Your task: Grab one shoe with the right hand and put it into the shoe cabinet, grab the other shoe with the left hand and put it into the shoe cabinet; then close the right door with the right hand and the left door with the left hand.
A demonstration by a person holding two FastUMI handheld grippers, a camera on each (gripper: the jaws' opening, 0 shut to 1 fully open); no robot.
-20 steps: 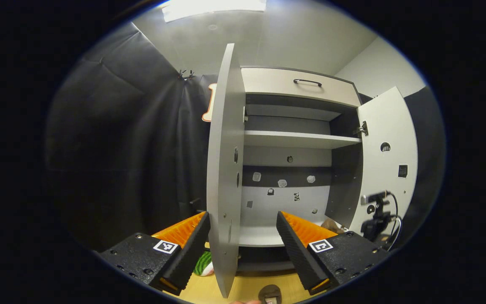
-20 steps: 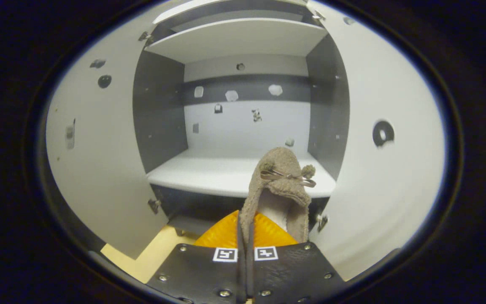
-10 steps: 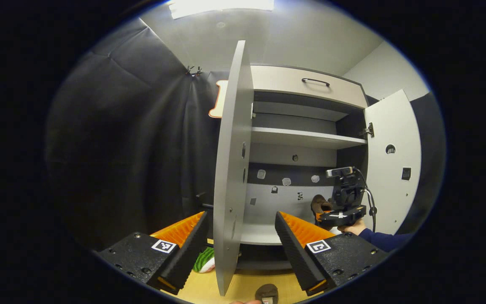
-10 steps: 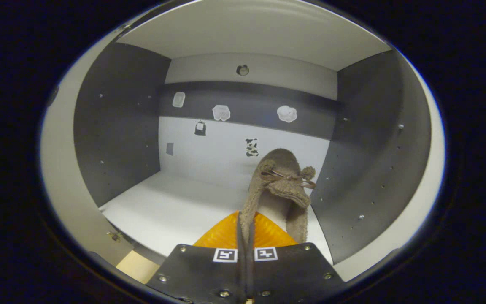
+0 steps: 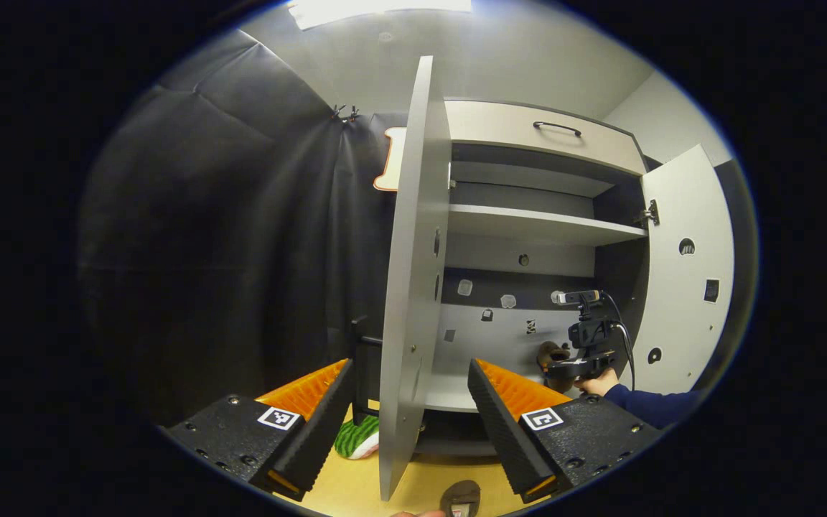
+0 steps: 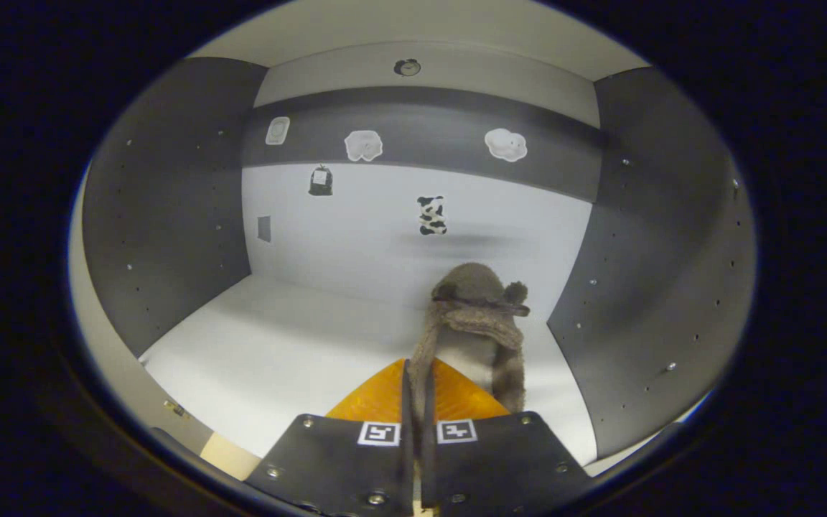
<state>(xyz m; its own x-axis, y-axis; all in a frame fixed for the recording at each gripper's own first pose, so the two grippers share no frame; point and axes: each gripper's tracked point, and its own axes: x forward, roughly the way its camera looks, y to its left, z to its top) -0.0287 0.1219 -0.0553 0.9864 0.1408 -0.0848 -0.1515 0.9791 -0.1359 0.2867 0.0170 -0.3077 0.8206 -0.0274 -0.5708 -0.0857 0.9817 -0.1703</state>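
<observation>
The right gripper (image 6: 417,391) is pinching 1 fuzzy brown slipper (image 6: 477,327) by its soft, light collar; left gripper (image 5: 406,416) is gaping, empty.

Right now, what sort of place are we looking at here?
Probably a staged recording booth, not a lived-in home: a shoe cabinet with both doors open stands against a black cloth wall, and the right gripper, held by a person's hand, carries a fuzzy brown slipper inside.

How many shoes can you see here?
2. One fuzzy brown shoe is pinched in the right gripper inside the cabinet; the other shoe lies on the floor before the open left gripper.
</observation>
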